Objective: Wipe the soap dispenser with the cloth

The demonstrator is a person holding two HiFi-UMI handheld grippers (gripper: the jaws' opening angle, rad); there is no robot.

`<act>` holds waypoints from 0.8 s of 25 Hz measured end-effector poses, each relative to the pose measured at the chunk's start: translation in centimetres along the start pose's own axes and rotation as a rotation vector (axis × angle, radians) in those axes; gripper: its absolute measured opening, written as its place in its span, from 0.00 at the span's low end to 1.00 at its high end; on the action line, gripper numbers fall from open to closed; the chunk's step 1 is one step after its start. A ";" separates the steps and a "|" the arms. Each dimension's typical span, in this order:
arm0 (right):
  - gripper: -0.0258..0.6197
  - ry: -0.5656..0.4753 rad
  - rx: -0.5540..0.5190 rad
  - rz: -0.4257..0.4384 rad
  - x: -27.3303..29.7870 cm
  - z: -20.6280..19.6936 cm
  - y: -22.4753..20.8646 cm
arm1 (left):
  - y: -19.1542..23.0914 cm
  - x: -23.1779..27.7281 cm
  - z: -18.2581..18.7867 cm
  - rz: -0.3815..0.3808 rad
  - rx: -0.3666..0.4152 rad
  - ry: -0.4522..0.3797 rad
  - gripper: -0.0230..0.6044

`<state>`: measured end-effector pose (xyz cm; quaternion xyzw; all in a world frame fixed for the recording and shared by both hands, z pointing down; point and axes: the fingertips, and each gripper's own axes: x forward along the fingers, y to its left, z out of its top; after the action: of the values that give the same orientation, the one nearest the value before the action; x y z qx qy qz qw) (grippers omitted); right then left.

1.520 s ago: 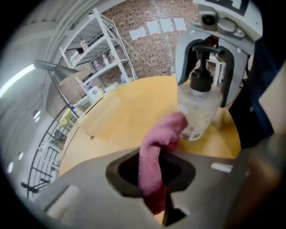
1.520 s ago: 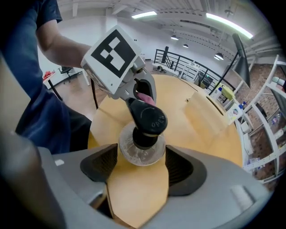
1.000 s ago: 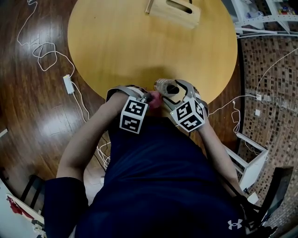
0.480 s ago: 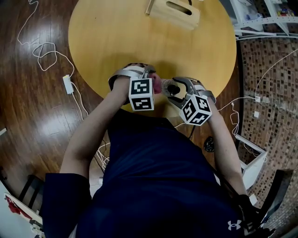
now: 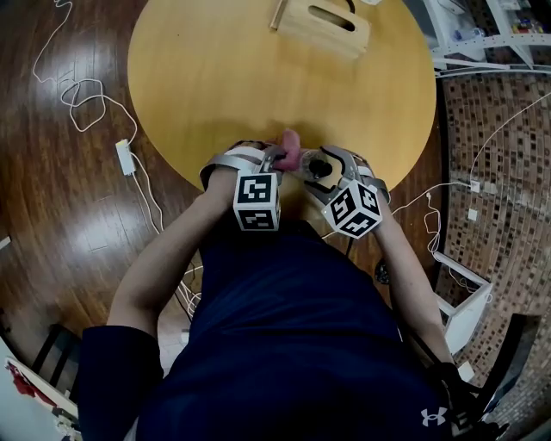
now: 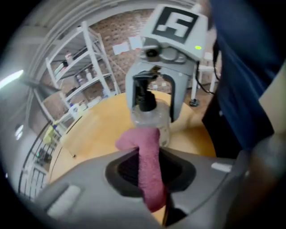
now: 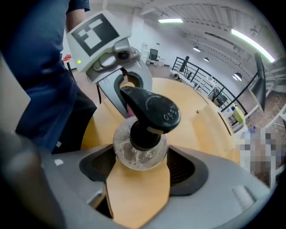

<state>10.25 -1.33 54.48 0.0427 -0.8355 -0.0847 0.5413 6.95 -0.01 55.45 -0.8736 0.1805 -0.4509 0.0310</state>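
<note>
A clear soap dispenser (image 7: 139,150) with a black pump head (image 7: 152,109) stands between the jaws of my right gripper (image 7: 140,170), which is shut on its body. Those jaws have just eased a little wider, and the bottle stays between them. My left gripper (image 6: 149,179) is shut on a folded pink cloth (image 6: 147,147), its jaws having just closed slightly. The cloth's tip touches the side of the dispenser (image 6: 149,118). In the head view both grippers meet over the near edge of the round wooden table (image 5: 215,77), with the cloth (image 5: 289,148) to the left of the dispenser (image 5: 320,165).
A wooden box (image 5: 325,21) with a slot handle sits at the table's far side. White cables and a power adapter (image 5: 126,156) lie on the dark floor to the left. A white stool (image 5: 465,293) stands to the right. Shelving (image 6: 85,67) stands beyond the table.
Both grippers have shifted farther over the table's edge. The left one has swung and rolled, carrying the cloth up along the dispenser's left side. The right gripper has rolled slightly with the bottle.
</note>
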 end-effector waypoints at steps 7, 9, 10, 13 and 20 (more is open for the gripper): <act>0.59 0.081 -0.035 0.034 1.3 -1.6 1.0 | -8.0 -1.9 0.9 -0.334 0.227 -0.115 0.14; 0.59 0.093 0.042 0.001 0.6 -1.8 0.8 | -7.7 -1.3 0.8 -0.301 0.209 -0.095 0.14; 0.60 0.093 0.112 -0.014 0.0 -1.8 0.6 | -6.6 -1.0 0.7 -0.252 0.182 -0.080 0.14; 0.61 0.030 0.365 -0.016 -2.1 -0.9 0.5 | -1.6 -0.8 0.5 -0.091 0.062 -0.066 0.14; 0.52 -0.026 0.472 -0.027 -2.1 0.9 -0.3 | 7.9 -1.0 0.6 0.181 -0.117 -0.062 0.14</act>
<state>10.31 -1.17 52.18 0.1780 -0.8384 0.1054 0.5043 4.61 -7.11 52.55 -0.8675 0.2835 -0.4079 0.0262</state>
